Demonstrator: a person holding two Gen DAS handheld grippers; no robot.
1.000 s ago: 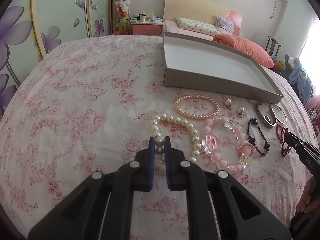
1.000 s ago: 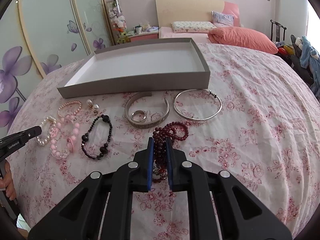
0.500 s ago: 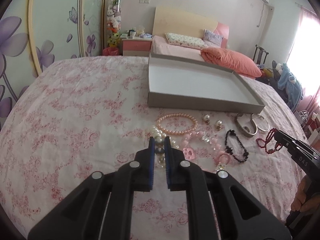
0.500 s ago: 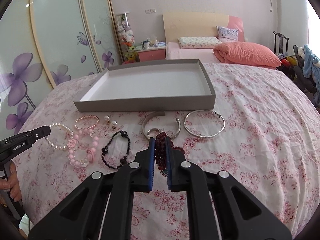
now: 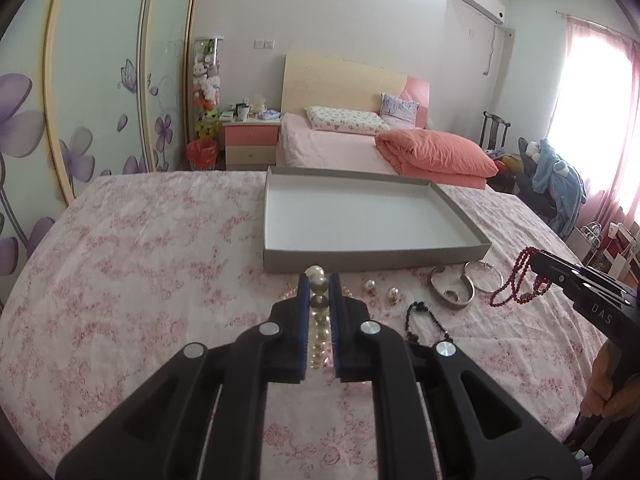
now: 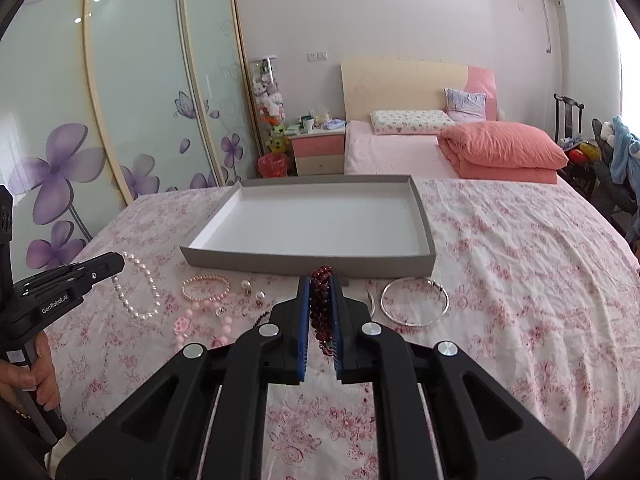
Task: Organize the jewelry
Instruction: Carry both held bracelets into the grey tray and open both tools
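The limp, light pearl bracelet (image 5: 319, 312) is pinched in the left gripper (image 5: 319, 286) and the red bead strand (image 6: 321, 300) in the right gripper (image 6: 321, 286), both raised before the tray (image 6: 424, 216), so sway is to be expected

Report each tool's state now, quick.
Left tool: closed on the pearl bracelet, lifted.
Right tool: closed on the red beads, lifted.
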